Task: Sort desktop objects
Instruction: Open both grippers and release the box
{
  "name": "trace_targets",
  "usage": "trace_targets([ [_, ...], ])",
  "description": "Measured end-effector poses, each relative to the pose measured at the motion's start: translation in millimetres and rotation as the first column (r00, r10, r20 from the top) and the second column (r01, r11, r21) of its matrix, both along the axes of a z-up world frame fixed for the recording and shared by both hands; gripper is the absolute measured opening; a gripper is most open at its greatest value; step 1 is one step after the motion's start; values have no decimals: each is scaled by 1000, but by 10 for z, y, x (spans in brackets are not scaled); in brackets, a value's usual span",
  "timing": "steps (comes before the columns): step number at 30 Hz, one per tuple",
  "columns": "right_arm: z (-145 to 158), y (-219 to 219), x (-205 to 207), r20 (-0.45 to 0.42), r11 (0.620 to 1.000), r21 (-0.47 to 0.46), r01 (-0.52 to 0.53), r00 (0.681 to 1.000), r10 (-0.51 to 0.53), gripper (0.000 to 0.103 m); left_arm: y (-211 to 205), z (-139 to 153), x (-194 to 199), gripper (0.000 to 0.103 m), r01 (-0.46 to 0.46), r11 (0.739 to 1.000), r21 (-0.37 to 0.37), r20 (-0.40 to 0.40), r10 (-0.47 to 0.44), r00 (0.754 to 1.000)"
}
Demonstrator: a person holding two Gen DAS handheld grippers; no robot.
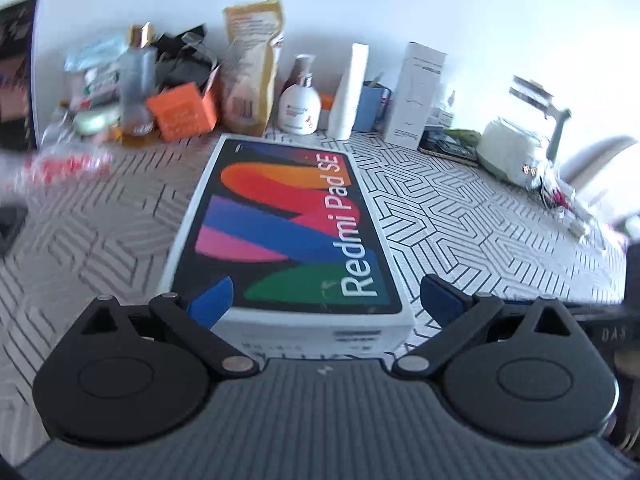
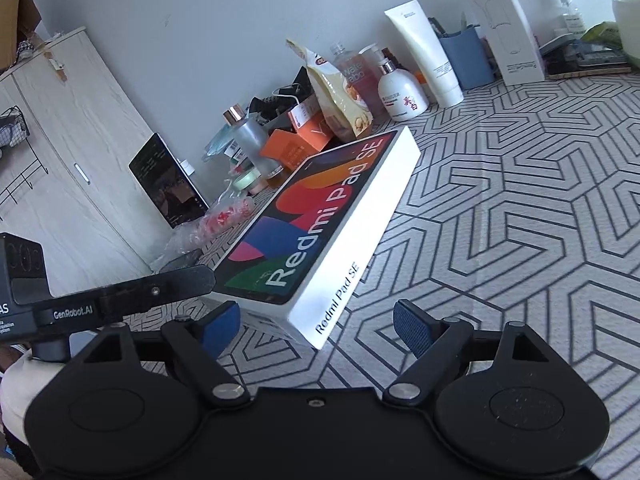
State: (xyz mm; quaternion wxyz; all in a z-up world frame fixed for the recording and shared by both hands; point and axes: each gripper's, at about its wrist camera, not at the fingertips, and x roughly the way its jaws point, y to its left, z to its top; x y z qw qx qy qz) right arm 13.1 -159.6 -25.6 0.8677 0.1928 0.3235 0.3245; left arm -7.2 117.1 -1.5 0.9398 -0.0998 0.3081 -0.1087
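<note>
A flat white Redmi Pad SE box [image 1: 288,232] with a colourful lid lies on the patterned tablecloth. My left gripper [image 1: 326,300] is open, its blue pads on either side of the box's near end; the left pad [image 1: 212,300] overlaps the lid's corner, contact unclear. In the right wrist view the same box [image 2: 320,220] lies ahead and left. My right gripper [image 2: 318,326] is open and empty, with the box's near corner between its fingers. The left gripper's body [image 2: 120,292] shows at the box's near left end.
Along the wall stand an orange box [image 1: 184,112], a clear bottle [image 1: 138,80], a snack bag [image 1: 252,68], a white pump bottle [image 1: 300,100], a white tube [image 1: 348,92], a blue cup [image 1: 370,106], a tall white carton [image 1: 416,96] and a kettle [image 1: 516,144]. A dark tablet [image 2: 168,184] leans at the left.
</note>
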Motion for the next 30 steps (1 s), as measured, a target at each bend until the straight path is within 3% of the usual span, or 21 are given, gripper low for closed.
trace_targets([
  [5,-45,-127,-87,1,1000,-28,3,1000,-3,88,-103,-74,-78,102,-51,996,-71,-46,47,998],
  [9,-55,-216,-161,16,999,-44,11,1000,-10,89,-303,-79,-126,103,-33,998,-46,-67,30,997],
  [14,-71,-283,-228,27,1000,1,8,1000,-8,89,-463,-113,-130,103,-25,999,-46,-89,21,996],
  [24,-106,-208,-305,58,995,-100,21,998,-15,91,-518,-183,-181,103,-149,988,-37,-156,141,978],
  [30,-76,-147,-319,98,980,-178,84,993,-67,91,-557,-222,-134,103,-185,983,9,-165,184,969],
])
